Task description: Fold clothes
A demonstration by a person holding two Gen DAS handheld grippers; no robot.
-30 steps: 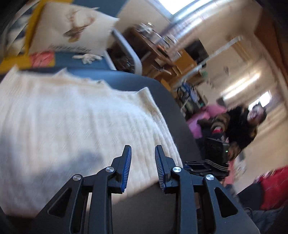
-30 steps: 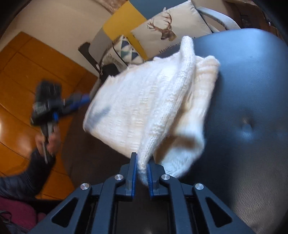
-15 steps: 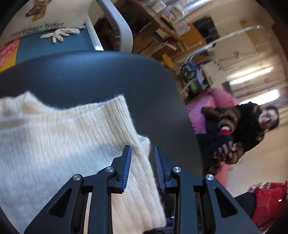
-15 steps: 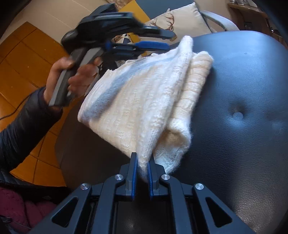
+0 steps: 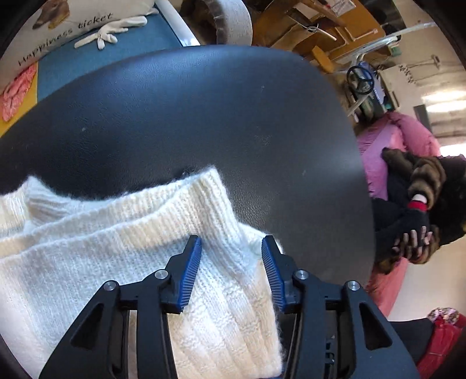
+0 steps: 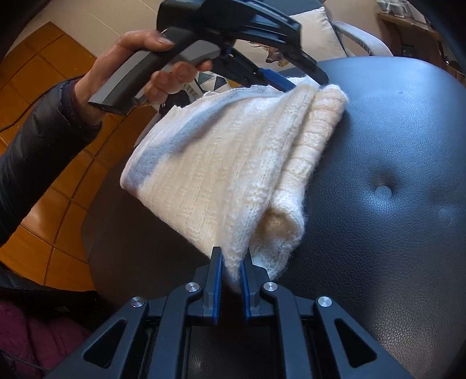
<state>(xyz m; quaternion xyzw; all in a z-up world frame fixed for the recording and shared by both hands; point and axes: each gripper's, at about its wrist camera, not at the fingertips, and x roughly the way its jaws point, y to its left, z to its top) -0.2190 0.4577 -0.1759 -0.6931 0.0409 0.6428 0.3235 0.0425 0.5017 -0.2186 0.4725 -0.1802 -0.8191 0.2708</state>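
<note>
A cream knitted garment, partly folded, lies on a black padded leather seat. The right gripper is clamped on the near corner of the knit at 6 o'clock of the right wrist view. The left gripper, held in a hand at 11 o'clock, hangs over the far corner, its jaws opening with the ribbed edge between them but not pinched. The knit appears soft, thick and light; it should sag and stretch between two holds, and its fuzzy surface should grip well against the ribbed pads. Doubled corners and the ribbed hem seem the soundest places to take hold. The seat is smooth, tufted with a button, and likely lets the cloth slide. Beyond it: a printed cushion, wooden floor and cluttered furniture.
</note>
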